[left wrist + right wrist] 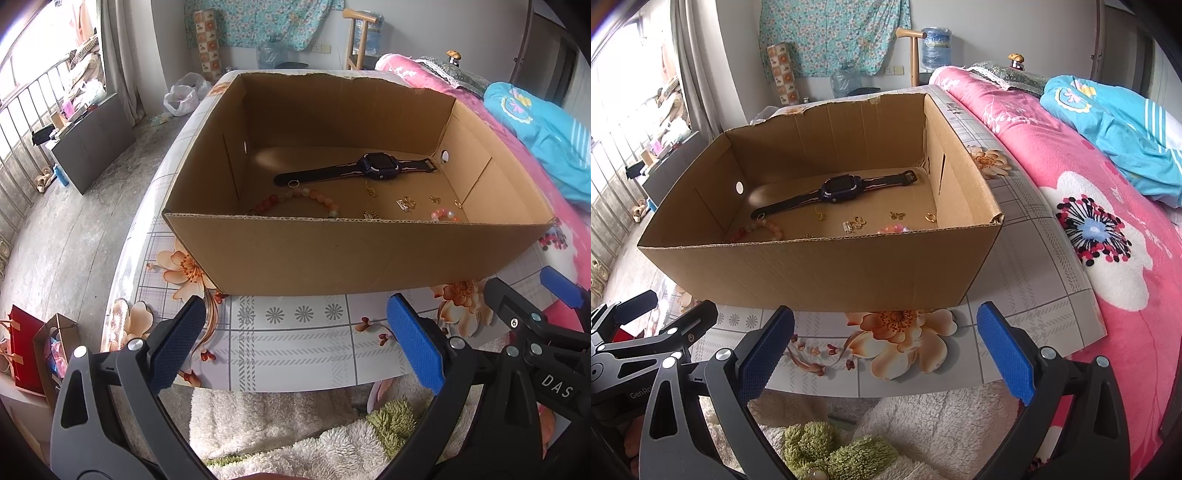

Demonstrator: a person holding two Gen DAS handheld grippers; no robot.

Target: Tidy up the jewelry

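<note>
An open cardboard box [351, 254] [820, 273] stands on a floral-print table. On its floor lie a dark smartwatch [376, 166] [838, 190], an orange bead bracelet [295, 197] [764, 227], a pink bead bracelet [445, 214] [894, 229] and several small gold pieces [406, 203] [855, 223]. My left gripper [295, 339] hangs open in front of the box's near wall, nothing between its blue pads. My right gripper [886, 345] is also open and empty, near the table's front edge; in the left wrist view it shows at the right [524, 306].
A bed with a pink blanket [1071, 177] and a blue quilt [1115, 122] runs along the table's right side. Fluffy white and green fabric [849, 443] lies below the table edge. Paper bags [33, 350] stand on the floor at left.
</note>
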